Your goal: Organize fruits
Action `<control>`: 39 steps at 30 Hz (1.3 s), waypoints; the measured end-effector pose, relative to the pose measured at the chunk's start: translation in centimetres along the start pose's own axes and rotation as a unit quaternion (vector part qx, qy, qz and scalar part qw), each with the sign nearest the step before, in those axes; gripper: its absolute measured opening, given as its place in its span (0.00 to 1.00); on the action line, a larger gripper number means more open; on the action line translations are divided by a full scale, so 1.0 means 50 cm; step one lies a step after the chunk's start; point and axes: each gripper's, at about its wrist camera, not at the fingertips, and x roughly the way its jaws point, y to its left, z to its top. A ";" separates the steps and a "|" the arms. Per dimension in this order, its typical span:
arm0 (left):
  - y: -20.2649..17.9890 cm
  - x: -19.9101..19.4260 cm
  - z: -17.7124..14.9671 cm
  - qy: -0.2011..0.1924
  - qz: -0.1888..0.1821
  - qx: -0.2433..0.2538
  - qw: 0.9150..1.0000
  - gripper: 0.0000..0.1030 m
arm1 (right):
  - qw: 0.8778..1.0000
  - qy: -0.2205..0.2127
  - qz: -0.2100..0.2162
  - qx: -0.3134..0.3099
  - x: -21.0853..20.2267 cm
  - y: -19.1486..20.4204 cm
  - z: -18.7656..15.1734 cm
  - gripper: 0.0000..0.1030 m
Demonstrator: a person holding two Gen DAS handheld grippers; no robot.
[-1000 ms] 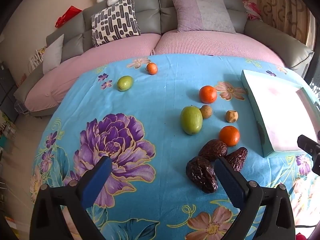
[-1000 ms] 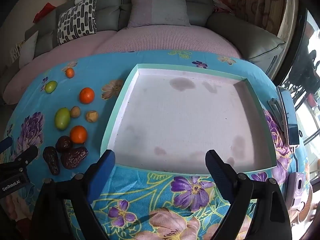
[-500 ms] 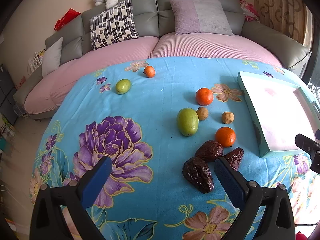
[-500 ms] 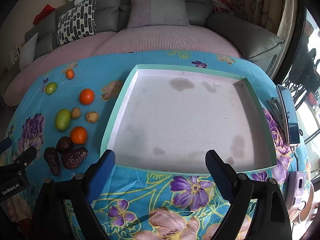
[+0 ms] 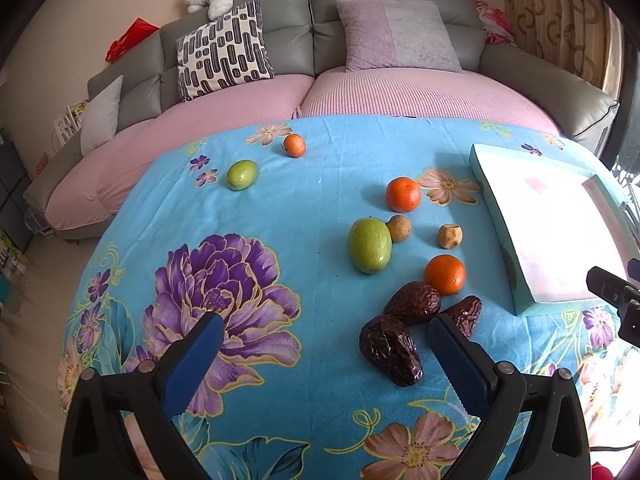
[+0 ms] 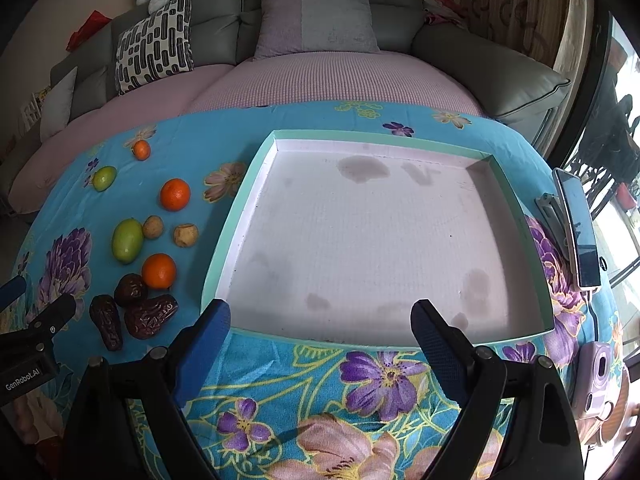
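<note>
Both claws gape empty — left claw (image 5: 322, 340) has drawn back from dates (image 5: 390, 349).

Blue flowered cloth (image 5: 320, 184); orange tangerines (image 5: 403, 194), green fruit (image 5: 369, 245), dark brown dates (image 5: 390, 344); teal-rimmed white tray (image 6: 256, 184).

The white words "GenRobot.AI" are showing on the black body of the left gripper (image 6: 25, 354), and no other words are showing clearly enough to read.
</note>
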 end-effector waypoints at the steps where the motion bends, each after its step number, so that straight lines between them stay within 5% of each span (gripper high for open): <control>1: 0.000 0.000 0.000 0.000 0.000 0.000 1.000 1.00 | 1.000 0.000 0.000 0.000 0.000 0.000 0.000 0.89; 39: 0.000 -0.006 0.002 -0.005 -0.010 -0.006 1.000 1.00 | 1.000 0.001 0.003 0.001 0.001 -0.004 -0.002 0.89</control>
